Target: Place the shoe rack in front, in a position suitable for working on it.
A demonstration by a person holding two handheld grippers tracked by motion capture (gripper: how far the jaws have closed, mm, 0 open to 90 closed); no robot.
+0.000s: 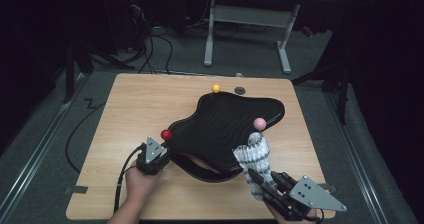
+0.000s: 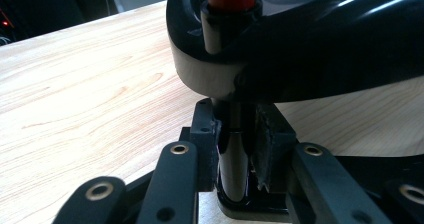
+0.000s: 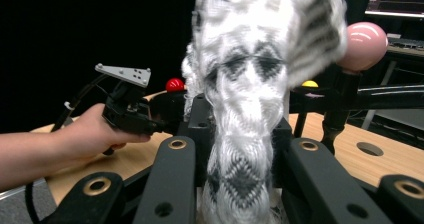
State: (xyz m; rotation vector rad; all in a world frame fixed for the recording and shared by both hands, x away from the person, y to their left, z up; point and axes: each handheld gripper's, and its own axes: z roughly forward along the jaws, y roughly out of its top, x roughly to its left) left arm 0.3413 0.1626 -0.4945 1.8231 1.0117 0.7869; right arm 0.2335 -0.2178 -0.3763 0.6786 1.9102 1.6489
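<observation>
High view: wooden table at frame centre. A black, wavy-edged stand sits on it, raised on posts, with ball-tipped pegs at its corners: a red ball at lower left, a yellow ball at the top, a pink ball at right.

Left tool, lower left of centre, held by the person's left hand. In the left gripper view its jaws are clamped on the black post directly beneath the stand's rim, under the red ball's peg. The post stands upright between the pads; both pads touch it.

Right tool, lower right of the frame, grey three-cornered plate on top. Jaws pinched on the lower end of a white-and-grey patterned sock. The sock runs from the tool up toward the pink ball; its far end lies just below that ball, at the stand's right edge. In the right gripper view the sock rises between the jaws and fans wide at the top of the frame, the pink ball just to its right. Cannot tell whether the sock touches the peg.

Small dark round hole in the table beside the yellow ball.
</observation>
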